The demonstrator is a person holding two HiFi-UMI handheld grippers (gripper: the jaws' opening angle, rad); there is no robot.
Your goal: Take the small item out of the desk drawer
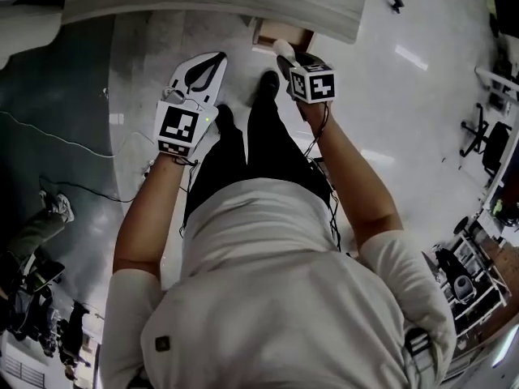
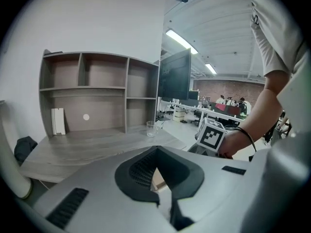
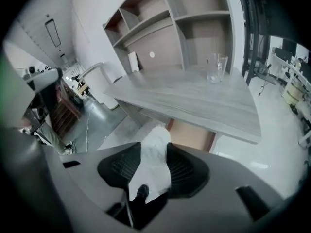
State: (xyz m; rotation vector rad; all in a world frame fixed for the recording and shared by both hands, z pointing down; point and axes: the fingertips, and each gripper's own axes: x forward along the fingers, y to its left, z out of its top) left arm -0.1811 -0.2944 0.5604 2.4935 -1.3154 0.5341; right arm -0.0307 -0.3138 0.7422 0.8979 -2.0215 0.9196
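A small white soft item (image 3: 154,165) sticks up between the black pads of my right gripper (image 3: 155,147), which is shut on it. From the head view, the right gripper (image 1: 293,59) holds the white item (image 1: 284,49) just in front of the open light-brown drawer (image 1: 281,34) under the desk's front edge. The drawer (image 3: 190,135) also shows beyond the item in the right gripper view. My left gripper (image 1: 216,61) hangs to the left of it, lower than the desk top, jaws together and nothing between them. In its own view the left gripper (image 2: 156,152) points at the desk.
The grey wooden desk (image 3: 194,101) carries a clear glass (image 3: 216,68) near its right end and a shelf unit (image 2: 97,91) at the back. The person's legs and shoes (image 1: 268,83) stand on the glossy floor below the grippers. Office furniture stands at the right (image 1: 486,148).
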